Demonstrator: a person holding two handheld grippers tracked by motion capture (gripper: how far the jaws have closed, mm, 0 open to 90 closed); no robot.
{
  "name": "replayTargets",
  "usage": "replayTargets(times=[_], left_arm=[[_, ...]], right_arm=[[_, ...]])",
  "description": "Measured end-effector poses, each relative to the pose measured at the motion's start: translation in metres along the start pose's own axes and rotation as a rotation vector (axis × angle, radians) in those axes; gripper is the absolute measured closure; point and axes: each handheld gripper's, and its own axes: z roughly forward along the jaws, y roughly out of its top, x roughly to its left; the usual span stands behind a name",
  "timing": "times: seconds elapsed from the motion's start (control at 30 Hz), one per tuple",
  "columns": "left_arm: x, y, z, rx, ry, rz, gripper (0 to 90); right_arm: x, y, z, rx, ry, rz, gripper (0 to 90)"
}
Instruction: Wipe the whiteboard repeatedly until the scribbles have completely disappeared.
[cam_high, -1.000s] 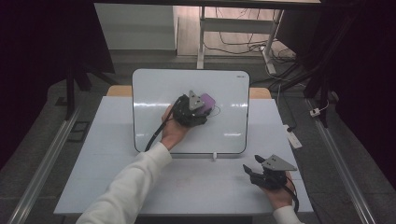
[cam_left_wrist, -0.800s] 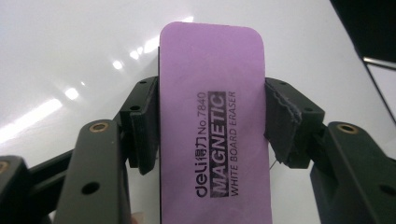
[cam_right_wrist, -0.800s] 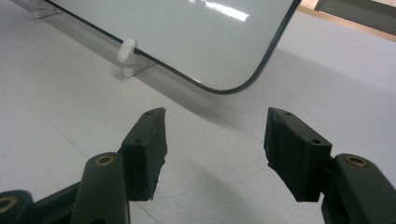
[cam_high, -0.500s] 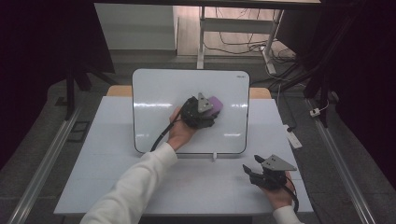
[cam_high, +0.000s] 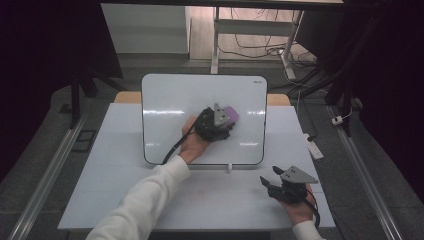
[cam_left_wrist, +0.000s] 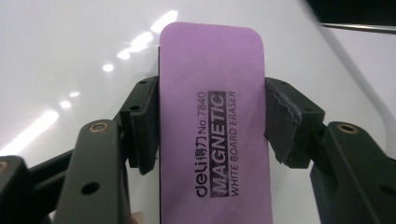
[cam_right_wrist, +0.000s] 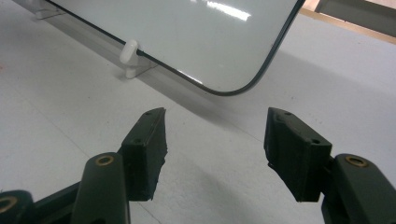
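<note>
Glossy white rounded whiteboard (cam_high: 170, 105) stands on white tabletop (cam_high: 100, 190); purple rectangular eraser (cam_high: 230, 114) against board centre-right; right gripper (cam_high: 270, 181) on tabletop front-right, before board.

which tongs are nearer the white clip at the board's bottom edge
Right. The right tongs sit open on the table just right of and below the clip; the left tongs are farther up the board, shut on the eraser.

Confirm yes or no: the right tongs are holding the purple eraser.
No. The right tongs are open with nothing between them; the purple eraser sits clamped in the left tongs.
</note>
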Motion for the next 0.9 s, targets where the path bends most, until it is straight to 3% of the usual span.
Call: replayTargets(times=[0.1, 0.17, 0.23, 0.27, 0.4, 0.67, 0.73, 0.83, 0.9], left_arm=[[0.026, -0.003, -0.012, -0.015, 0.05, -0.06, 41.6], [0.04, -0.005, -0.017, -0.029, 0.047, -0.109, 41.6], [0.043, -0.006, -0.018, -0.041, 0.034, -0.142, 41.6], [0.04, -0.005, -0.017, -0.036, 0.048, -0.127, 41.6], [0.02, 0.0, -0.005, -0.03, 0.013, -0.084, 41.6], [-0.046, 0.001, 0.023, 0.012, -0.098, 0.069, 41.6], [-0.056, -0.005, 0.024, 0.015, -0.099, 0.097, 41.6], [-0.053, -0.009, 0.021, 0.017, -0.125, 0.08, 41.6], [-0.046, -0.008, 0.018, 0.019, -0.094, 0.08, 41.6]], right_arm=[[0.0, 0.0, 0.001, 0.001, 0.002, 0.0, 38.2], [0.0, 0.0, 0.001, 0.003, 0.003, 0.001, 38.2], [0.0, 0.0, 0.001, 0.003, 0.003, 0.0, 38.2], [0.0, 0.0, 0.001, 0.004, 0.003, -0.002, 38.2], [0.001, 0.0, 0.001, 0.002, 0.002, -0.004, 38.2], [0.001, 0.0, 0.0, 0.0, 0.006, -0.004, 38.2], [0.001, 0.0, 0.0, 0.0, 0.006, -0.002, 38.2], [0.001, 0.0, 0.0, -0.001, 0.007, -0.003, 38.2], [0.002, 0.001, 0.0, -0.002, 0.007, -0.004, 38.2]])
